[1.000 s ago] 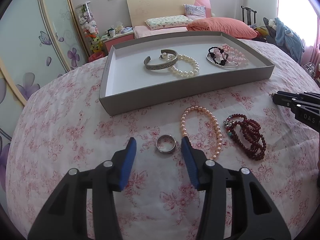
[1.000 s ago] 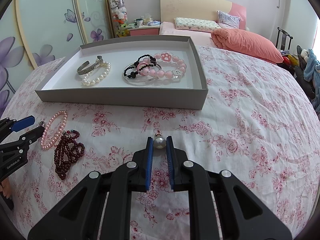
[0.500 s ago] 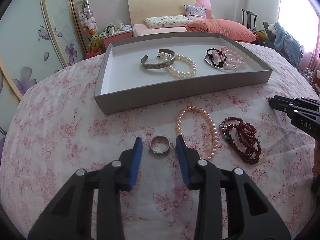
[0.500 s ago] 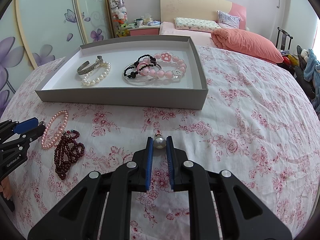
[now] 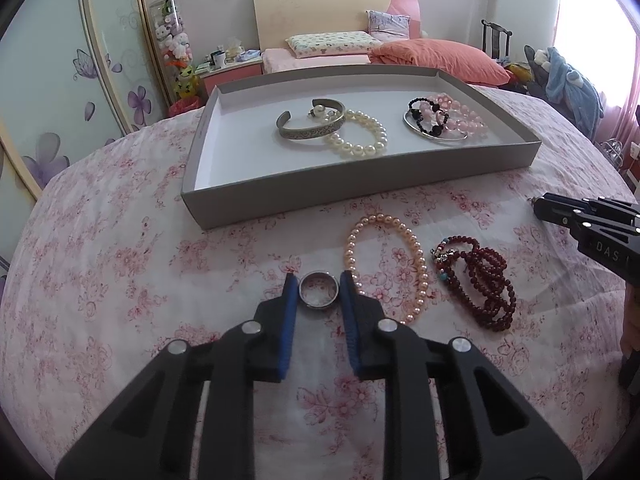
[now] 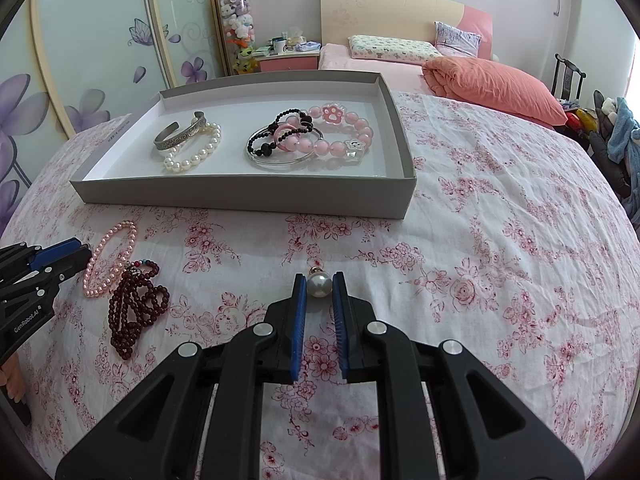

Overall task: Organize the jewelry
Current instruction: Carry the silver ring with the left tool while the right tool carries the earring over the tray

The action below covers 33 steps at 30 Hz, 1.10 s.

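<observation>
A silver ring (image 5: 320, 305) lies on the floral cloth between the blue pads of my left gripper (image 5: 319, 288). Its jaws are closing and the pads touch the ring on both sides. My right gripper (image 6: 319, 286) is shut on a pearl earring (image 6: 319, 282) just over the cloth. A pink pearl bracelet (image 5: 380, 218) and a dark red bead string (image 5: 480, 280) lie right of the ring. The grey tray (image 5: 320, 188) behind holds a silver cuff (image 5: 308, 134), a white pearl bracelet (image 5: 360, 148) and pink and black bead bracelets (image 5: 460, 120).
The cloth-covered surface curves down at the left and right edges. Beyond the tray stand a bed with an orange quilt (image 5: 440, 56), a pink nightstand (image 5: 232, 72) and flowered wardrobe doors (image 5: 60, 80). A chair with clothes (image 5: 568, 80) is at the far right.
The left gripper's jaws have narrowed from wide apart to touching the ring on both sides. The right gripper with the pearl earring has stayed still.
</observation>
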Motion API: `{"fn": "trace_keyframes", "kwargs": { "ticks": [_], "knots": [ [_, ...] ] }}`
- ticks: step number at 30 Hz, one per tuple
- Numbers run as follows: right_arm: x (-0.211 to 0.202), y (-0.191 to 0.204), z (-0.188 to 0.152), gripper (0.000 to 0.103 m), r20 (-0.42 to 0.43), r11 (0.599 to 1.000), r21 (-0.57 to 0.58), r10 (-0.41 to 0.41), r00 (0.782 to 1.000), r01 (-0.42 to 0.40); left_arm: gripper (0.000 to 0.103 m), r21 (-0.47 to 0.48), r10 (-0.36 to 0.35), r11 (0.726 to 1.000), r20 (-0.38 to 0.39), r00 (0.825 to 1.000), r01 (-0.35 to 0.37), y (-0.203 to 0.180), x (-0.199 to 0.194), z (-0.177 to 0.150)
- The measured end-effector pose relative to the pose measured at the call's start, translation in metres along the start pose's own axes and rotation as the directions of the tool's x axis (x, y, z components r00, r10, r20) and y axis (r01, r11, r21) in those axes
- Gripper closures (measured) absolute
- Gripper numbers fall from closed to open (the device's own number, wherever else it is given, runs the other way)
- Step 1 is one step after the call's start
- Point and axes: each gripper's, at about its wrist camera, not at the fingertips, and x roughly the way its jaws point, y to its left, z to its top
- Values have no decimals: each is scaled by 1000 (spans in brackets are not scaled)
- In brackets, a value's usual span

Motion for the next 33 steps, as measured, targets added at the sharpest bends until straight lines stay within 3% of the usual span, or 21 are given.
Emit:
{"fn": "trace_keyframes", "kwargs": {
  "ticks": [10, 19, 27, 33],
  "knots": [
    [0, 0, 0, 89, 0, 1000, 0, 0, 1000, 0, 81, -76, 14, 997, 1, 1000, -13, 16, -5, -4],
    [-7, 0, 0, 89, 33, 1000, 7, 7, 999, -7, 81, -146, 26, 989, 114, 993, -9, 27, -47, -8],
    [-40, 17, -1, 89, 146, 999, -46, 16, 989, -10, 81, -157, 62, 987, 274, 960, -19, 21, -93, -2],
    [-77, 28, 7, 89, 279, 998, -53, 40, 959, -27, 81, -153, 80, 988, 364, 928, -25, 8, -113, 2]
  ]
}}
